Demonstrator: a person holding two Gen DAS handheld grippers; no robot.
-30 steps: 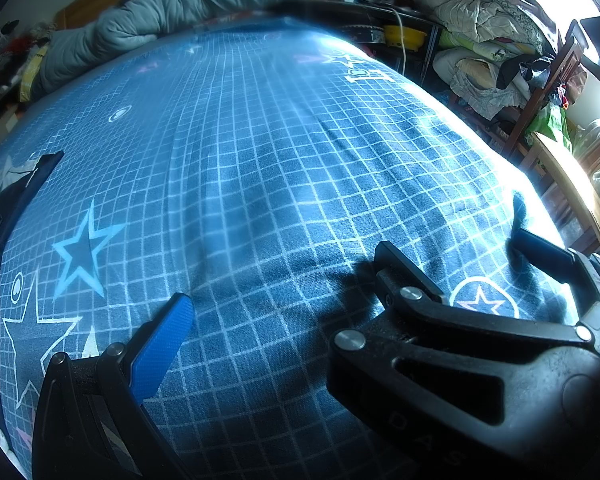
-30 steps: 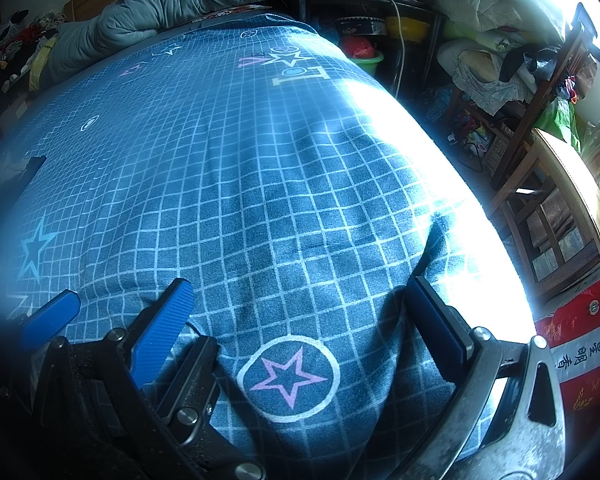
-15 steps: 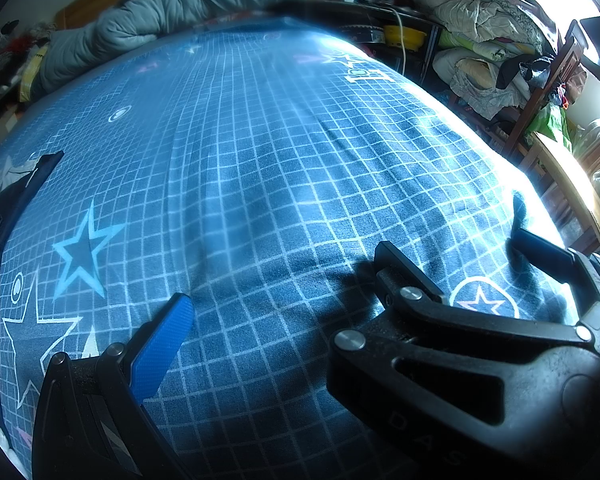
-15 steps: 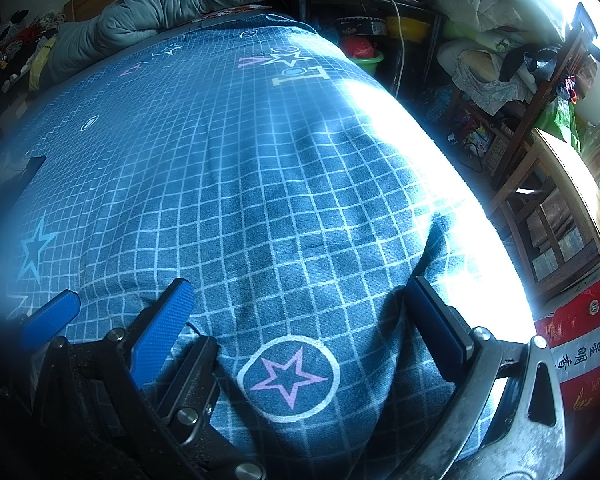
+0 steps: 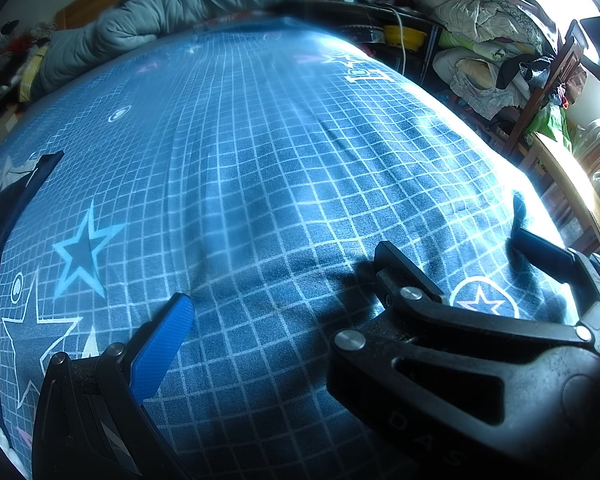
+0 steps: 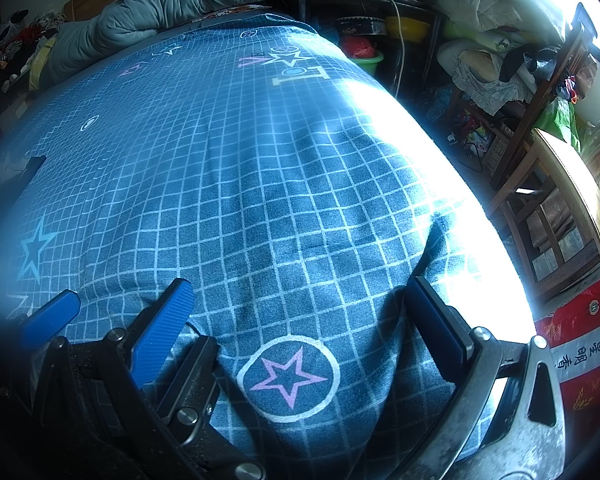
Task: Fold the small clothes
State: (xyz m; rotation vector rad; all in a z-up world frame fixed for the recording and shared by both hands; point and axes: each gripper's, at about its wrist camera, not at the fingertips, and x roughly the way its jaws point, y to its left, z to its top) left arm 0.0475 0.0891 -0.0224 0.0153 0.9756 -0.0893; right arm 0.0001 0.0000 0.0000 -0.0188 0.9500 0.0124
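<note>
Nothing has moved: both grippers, left (image 5: 300,304) and right (image 6: 300,308), hover open over the bedsheet (image 6: 260,168).

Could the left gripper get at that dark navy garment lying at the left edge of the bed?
Probably yes: the open left gripper holds nothing, and only bare blue grid-patterned bedspread separates it from the dark navy garment.
</note>
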